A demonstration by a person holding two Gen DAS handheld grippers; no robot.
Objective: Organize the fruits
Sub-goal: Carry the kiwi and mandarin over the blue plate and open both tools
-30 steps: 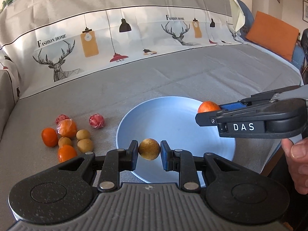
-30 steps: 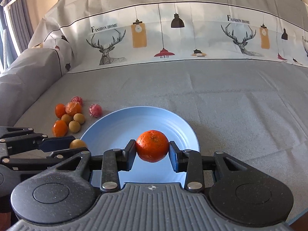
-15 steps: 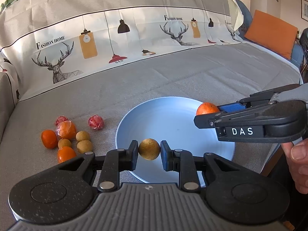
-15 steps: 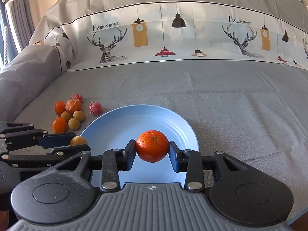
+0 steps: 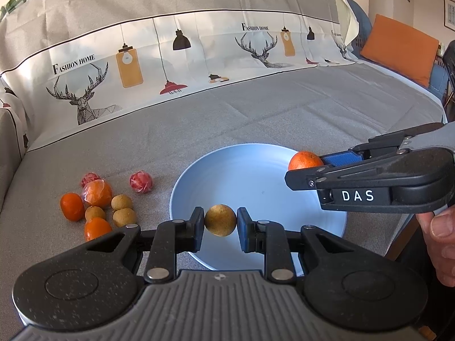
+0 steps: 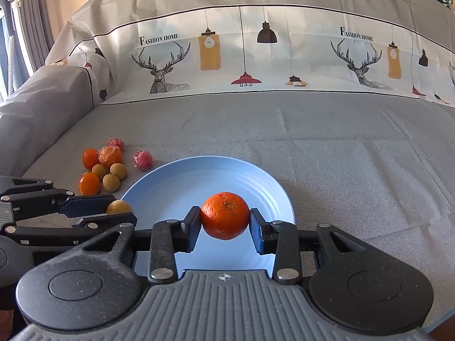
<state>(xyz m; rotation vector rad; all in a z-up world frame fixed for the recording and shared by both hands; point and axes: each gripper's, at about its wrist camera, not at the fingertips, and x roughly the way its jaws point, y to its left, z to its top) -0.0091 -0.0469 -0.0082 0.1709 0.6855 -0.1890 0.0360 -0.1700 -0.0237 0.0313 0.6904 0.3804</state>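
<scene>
Setting: grey sofa cover (image 5: pixel 256 108) spread over a couch seat, with a white printed band of deer and lamps (image 5: pixel 170 65) along the backrest; an orange cushion (image 5: pixel 398 48) sits at the far right in my left wrist view.
Loose fruit, left: a small cluster (image 5: pixel 96 201) lies on the cover to the left of the plate, well apart from its rim; it holds orange tangerines, one of them in clear wrap, and three small tan round fruits touching or nearly touching each other.
Red wrapped pieces: one (image 5: pixel 141 181) lies alone between the cluster and the plate; another (image 5: pixel 90 178) sits at the back of the cluster.
Plate: light blue plate (image 5: pixel 256 182), round and shallow, resting flat on the cover.
My left hand-held gripper (image 5: pixel 220 221): clamped on a tan round fruit (image 5: pixel 220 220), both pads pressing its sides; it is held above the near left rim of the plate, not touching it. My right wrist view shows the same fruit (image 6: pixel 119 207) at the plate's left edge.
My right hand-held gripper (image 6: pixel 224 217): closed around an orange tangerine (image 6: pixel 225 215), pinched at its two sides, held over the plate's near half. My left wrist view puts it (image 5: pixel 305 160) at the plate's right rim.
My right hand (image 5: pixel 440 233): fingers visible at the frame's right edge.
</scene>
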